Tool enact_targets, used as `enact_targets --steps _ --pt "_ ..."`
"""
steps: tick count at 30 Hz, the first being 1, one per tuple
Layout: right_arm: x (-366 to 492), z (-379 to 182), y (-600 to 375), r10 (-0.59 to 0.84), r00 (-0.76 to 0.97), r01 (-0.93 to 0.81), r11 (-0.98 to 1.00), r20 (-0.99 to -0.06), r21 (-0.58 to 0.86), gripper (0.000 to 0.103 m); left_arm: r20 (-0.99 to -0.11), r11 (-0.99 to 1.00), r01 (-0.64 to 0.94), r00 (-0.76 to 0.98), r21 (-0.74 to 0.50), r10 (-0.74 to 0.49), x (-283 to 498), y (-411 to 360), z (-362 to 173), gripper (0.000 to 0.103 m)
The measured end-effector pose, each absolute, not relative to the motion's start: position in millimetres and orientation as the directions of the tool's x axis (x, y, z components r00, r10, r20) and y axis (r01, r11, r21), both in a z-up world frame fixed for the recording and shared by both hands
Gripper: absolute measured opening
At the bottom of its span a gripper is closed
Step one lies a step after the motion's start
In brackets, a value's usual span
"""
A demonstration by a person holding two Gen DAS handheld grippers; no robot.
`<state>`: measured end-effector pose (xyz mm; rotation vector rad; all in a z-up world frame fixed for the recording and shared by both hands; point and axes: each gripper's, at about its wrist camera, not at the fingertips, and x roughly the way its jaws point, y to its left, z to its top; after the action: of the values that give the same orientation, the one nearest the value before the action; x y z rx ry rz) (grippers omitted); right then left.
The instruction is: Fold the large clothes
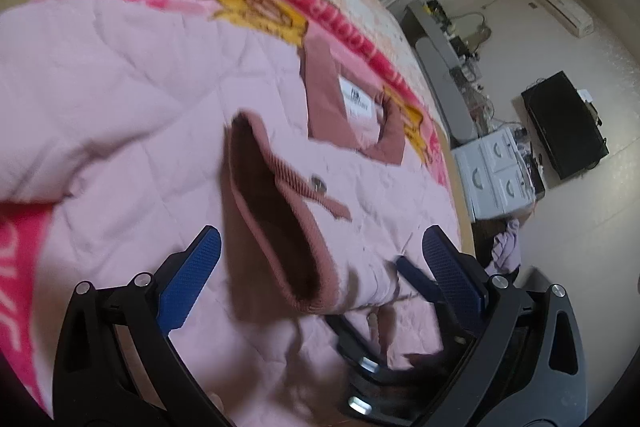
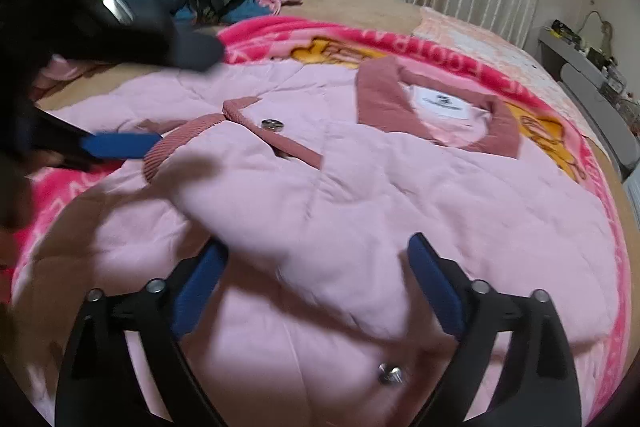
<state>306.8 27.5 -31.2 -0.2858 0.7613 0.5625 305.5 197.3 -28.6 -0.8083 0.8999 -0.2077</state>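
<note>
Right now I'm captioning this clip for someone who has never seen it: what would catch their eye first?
A pale pink quilted jacket lies spread across the middle of the bed, its darker pink collar and white label toward the far side. Beneath it shows a hot-pink blanket with yellow cartoon patches. In front, the right tool stands open over the jacket, and the left tool is open around a ribbed cuff.

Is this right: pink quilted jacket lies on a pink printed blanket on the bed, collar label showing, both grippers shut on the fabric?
Not quite. The pink quilted jacket does lie on the pink printed blanket, white collar label showing, but the grippers are not shut. The right wrist view shows the right gripper open over the fabric; the left wrist view shows the left gripper open around the ribbed cuff.
</note>
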Motion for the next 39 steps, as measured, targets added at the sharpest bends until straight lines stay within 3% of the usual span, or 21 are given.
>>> enact_targets --steps 4,11,13,14,17,18,27,39 --pt "301 -15 -21 0.399 0.609 -0.509 0.859 -0.686 0.048 0.094 -0.626 0.665 -0.181 0.577 -0.725 -0.525 312 187 -49 0.095" --pt "309 -10 -97 0.308 0.668 -0.334 0.937 -0.677 0.096 0.094 -0.683 0.720 -0.203 0.557 -0.664 -0.472 314 175 -65 0.093" --pt "308 -10 -114 0.292 0.676 -0.298 0.948 -0.676 0.112 0.094 -0.695 0.755 -0.191 0.574 -0.628 -0.433 312 170 -62 0.068" --pt "310 -12 -124 0.279 0.682 -0.271 0.955 -0.676 0.119 0.094 -0.715 0.786 -0.192 0.578 -0.588 -0.394 312 168 -61 0.044" --pt "310 -14 -145 0.252 0.689 -0.218 0.966 -0.679 0.137 0.094 -0.711 0.815 -0.148 0.591 -0.560 -0.382 310 164 -62 0.017" --pt "310 -14 -152 0.242 0.692 -0.196 0.970 -0.680 0.145 0.094 -0.707 0.821 -0.135 0.598 -0.554 -0.379 310 163 -60 0.013" --pt "320 7 -176 0.237 0.727 -0.164 0.971 -0.644 0.173 0.094 -0.599 0.905 -0.032 0.759 -0.424 -0.254 302 175 10 0.007" --pt "361 1 -163 0.242 0.689 -0.205 0.969 -0.683 0.136 0.093 -0.736 0.925 -0.130 0.650 -0.356 -0.192 308 188 -41 0.008"
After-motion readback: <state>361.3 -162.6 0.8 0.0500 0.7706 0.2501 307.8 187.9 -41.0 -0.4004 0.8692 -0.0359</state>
